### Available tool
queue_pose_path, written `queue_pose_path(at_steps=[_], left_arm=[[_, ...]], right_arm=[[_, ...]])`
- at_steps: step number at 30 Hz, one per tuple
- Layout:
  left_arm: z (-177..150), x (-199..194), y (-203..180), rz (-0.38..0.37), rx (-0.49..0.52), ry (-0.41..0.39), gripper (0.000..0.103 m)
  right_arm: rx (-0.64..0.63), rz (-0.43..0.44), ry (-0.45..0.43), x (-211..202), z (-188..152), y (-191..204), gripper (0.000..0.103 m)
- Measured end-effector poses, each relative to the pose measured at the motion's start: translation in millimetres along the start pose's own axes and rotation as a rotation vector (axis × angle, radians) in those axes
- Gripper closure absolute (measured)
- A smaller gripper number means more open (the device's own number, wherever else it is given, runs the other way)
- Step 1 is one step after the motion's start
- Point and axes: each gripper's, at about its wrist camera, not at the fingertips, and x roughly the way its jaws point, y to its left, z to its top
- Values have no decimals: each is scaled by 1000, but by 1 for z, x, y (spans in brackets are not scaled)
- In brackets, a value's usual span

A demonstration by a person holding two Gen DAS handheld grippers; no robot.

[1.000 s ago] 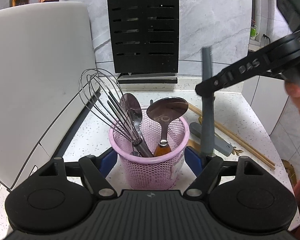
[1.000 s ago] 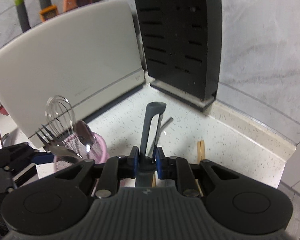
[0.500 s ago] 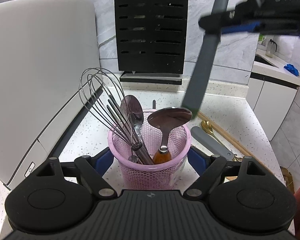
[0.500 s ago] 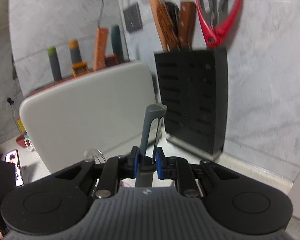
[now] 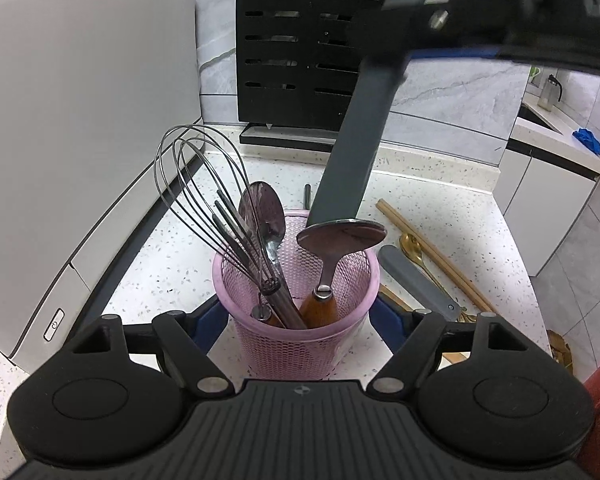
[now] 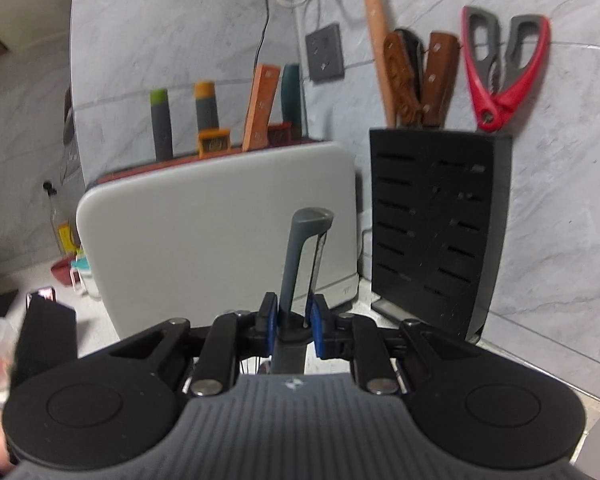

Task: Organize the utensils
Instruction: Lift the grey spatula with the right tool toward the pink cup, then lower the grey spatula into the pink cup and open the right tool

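Note:
A pink mesh basket (image 5: 300, 344) stands on the speckled counter and holds a wire whisk (image 5: 196, 184), a steel spoon (image 5: 262, 212) and a wood-handled ladle spoon (image 5: 342, 236). My left gripper (image 5: 296, 316) straddles the basket; its jaws are closing, and the blue pads lie against both sides of the basket. My right gripper (image 6: 294, 318) is shut on a grey peeler (image 6: 300, 256) whose blade end points away from me. In the left wrist view the right gripper (image 5: 404, 36) is up at the top right. The peeler's handle (image 5: 352, 152) slants down to just above the basket's far rim.
A black knife block (image 5: 308, 40) stands at the back, with red scissors (image 6: 504, 68) in its top. A white slab-like appliance (image 5: 80, 120) fills the left. Right of the basket lie a grey utensil (image 5: 416, 276), a gold spoon (image 5: 412, 246) and wooden chopsticks (image 5: 432, 256).
The right gripper lifted the peeler off the counter and tipped upward; the handle now hangs over the basket. The left jaws widened, then came back in against the basket.

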Motion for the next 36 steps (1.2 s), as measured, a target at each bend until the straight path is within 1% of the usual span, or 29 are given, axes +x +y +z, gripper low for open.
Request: queue_pose_path(at_steps=[6, 11, 16, 22, 24, 31, 32, 34, 36], left_arm=[[0, 0, -1, -2, -2, -2, 14], [-1, -1, -1, -3, -2, -6, 14], [-1, -1, -1, -3, -4, -8, 14], [-2, -1, 0, -4, -4, -8, 14], [-2, 0, -1, -4, -3, -9, 14], [-2, 0, -1, -4, -3, -9, 14], [-2, 0, -1, -4, -4, -9, 14], [-2, 0, -1, -4, -4, -9, 14], [-2, 0, -1, -4, -4, -10, 14]], right_arm=[[-61, 21, 21, 15, -13, 3, 88], [-82, 18, 69, 36, -24, 3, 88], [-68, 24, 113, 50, -32, 1, 88], [-46, 32, 190, 66, -43, 2, 88], [-23, 54, 200, 68, -43, 1, 88], [-6, 74, 211, 70, -43, 0, 86], [-5, 74, 212, 69, -43, 0, 85], [-3, 83, 216, 68, -42, 1, 79], [-3, 83, 210, 65, -41, 1, 69]])
